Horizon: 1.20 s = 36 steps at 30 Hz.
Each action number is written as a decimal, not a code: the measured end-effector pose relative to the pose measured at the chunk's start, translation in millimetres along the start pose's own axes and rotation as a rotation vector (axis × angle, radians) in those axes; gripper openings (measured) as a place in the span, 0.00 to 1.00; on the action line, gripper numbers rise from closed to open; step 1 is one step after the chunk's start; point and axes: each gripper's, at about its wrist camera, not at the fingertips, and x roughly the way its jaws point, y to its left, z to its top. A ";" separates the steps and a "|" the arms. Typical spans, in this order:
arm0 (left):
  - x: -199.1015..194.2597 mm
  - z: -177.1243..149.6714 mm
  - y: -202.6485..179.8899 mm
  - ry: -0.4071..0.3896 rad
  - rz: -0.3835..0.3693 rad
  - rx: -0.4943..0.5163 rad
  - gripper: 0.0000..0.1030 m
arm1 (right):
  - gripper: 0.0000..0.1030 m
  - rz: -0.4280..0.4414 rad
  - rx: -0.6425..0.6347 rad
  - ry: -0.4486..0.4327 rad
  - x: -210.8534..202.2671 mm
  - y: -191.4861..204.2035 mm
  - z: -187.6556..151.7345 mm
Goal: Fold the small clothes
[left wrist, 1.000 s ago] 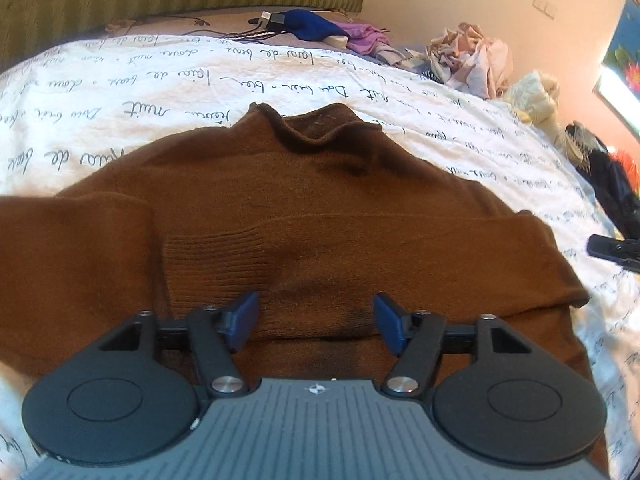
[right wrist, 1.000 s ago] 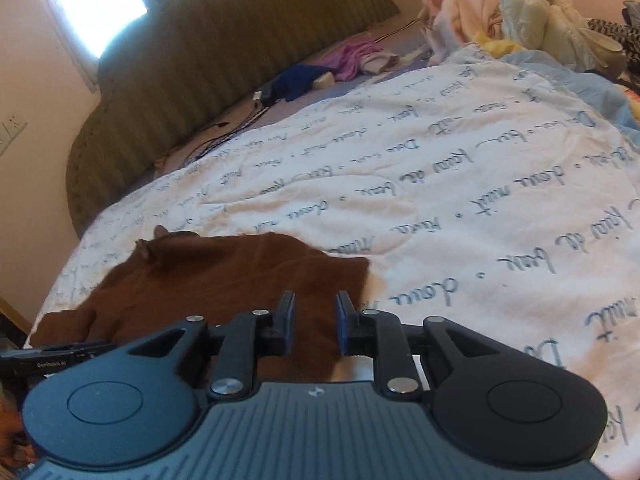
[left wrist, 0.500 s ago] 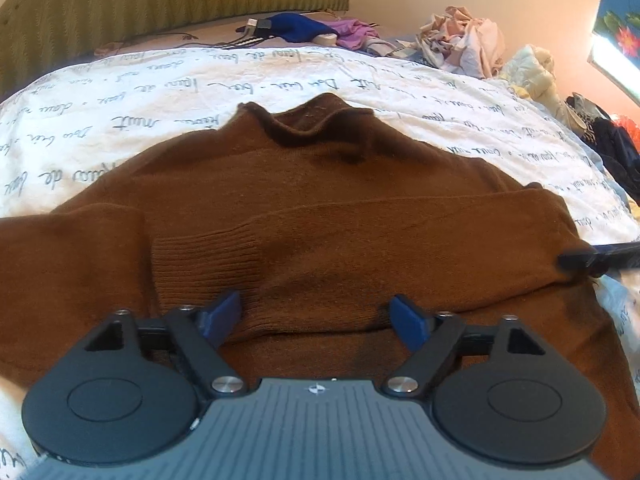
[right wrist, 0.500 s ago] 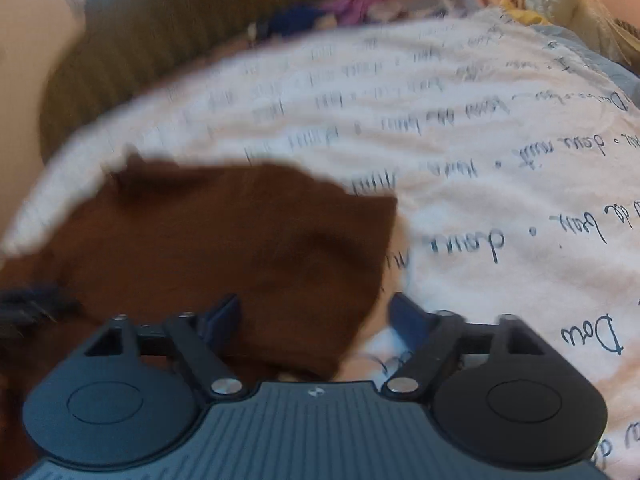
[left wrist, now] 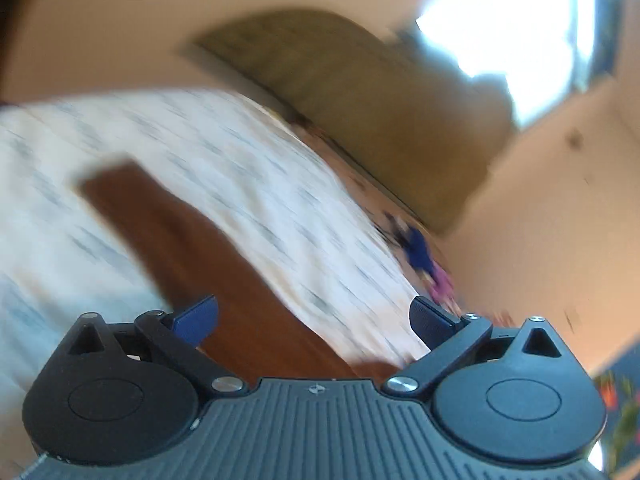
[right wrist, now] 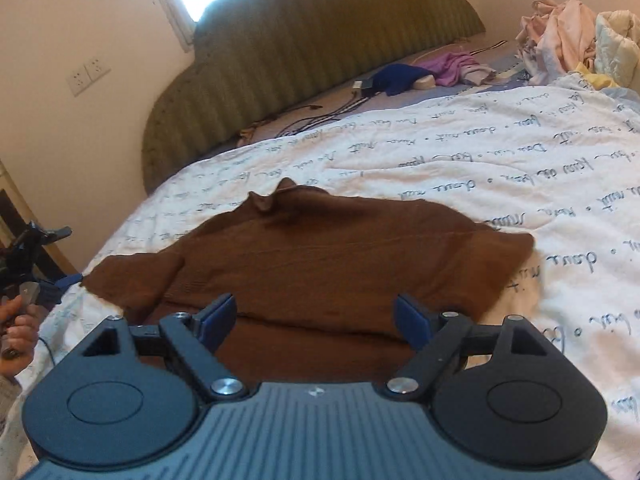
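A brown knit sweater lies flat on the white bedspread, collar toward the headboard, both sleeves folded in over the body. My right gripper hovers over its near hem, open, nothing between the blue pads. The left wrist view is blurred and tilted; there the sweater is a brown band running under my left gripper, whose jaws are opening with nothing between them. In the right wrist view the left gripper shows beyond the sweater's left edge, held by a hand.
An olive padded headboard backs the bed. Blue and purple garments and dark cables lie before it. A heap of pale clothes sits at the far right corner. A wall socket is at left.
The right gripper went from nearly shut at the sweater's right edge to open and drew back. The left gripper swung off to the left, rolled, and spread its jaws wider.
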 end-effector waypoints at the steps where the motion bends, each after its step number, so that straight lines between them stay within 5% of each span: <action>1: -0.1 14.7 16.3 0.005 0.020 -0.038 0.95 | 0.84 0.029 0.017 -0.008 -3.4 1.6 -5.4; 5: 15.0 48.7 57.2 0.047 0.087 -0.175 0.94 | 0.84 0.092 0.026 -0.041 -14.0 14.4 -22.8; 10: 47.7 59.2 61.5 0.115 0.140 -0.156 0.88 | 0.84 0.105 -0.029 -0.062 -22.8 28.9 -31.5; 12: 51.1 60.0 61.4 0.110 0.168 -0.152 0.56 | 0.84 0.115 -0.054 -0.068 -25.9 32.4 -33.7; 13: 54.0 60.6 63.4 0.114 0.181 -0.170 0.11 | 0.84 0.116 -0.066 -0.070 -27.3 33.8 -35.0; 14: 55.6 61.0 73.0 0.125 0.179 -0.194 0.05 | 0.84 0.115 -0.077 -0.072 -28.9 35.2 -36.2; 19: 45.5 51.4 52.1 0.078 0.210 -0.062 0.04 | 0.84 0.101 -0.074 -0.091 -35.5 33.1 -38.6; 23: 29.6 33.2 -14.6 0.039 0.231 0.227 0.04 | 0.84 0.100 -0.059 -0.092 -37.1 30.6 -36.6; 29: 27.9 -55.7 -125.3 0.041 0.192 0.689 0.04 | 0.84 0.095 -0.053 -0.082 -32.1 40.0 -32.4; 36: 68.4 -165.7 -158.5 0.140 0.125 0.858 0.04 | 0.84 0.072 -0.049 -0.042 -24.4 44.2 -34.4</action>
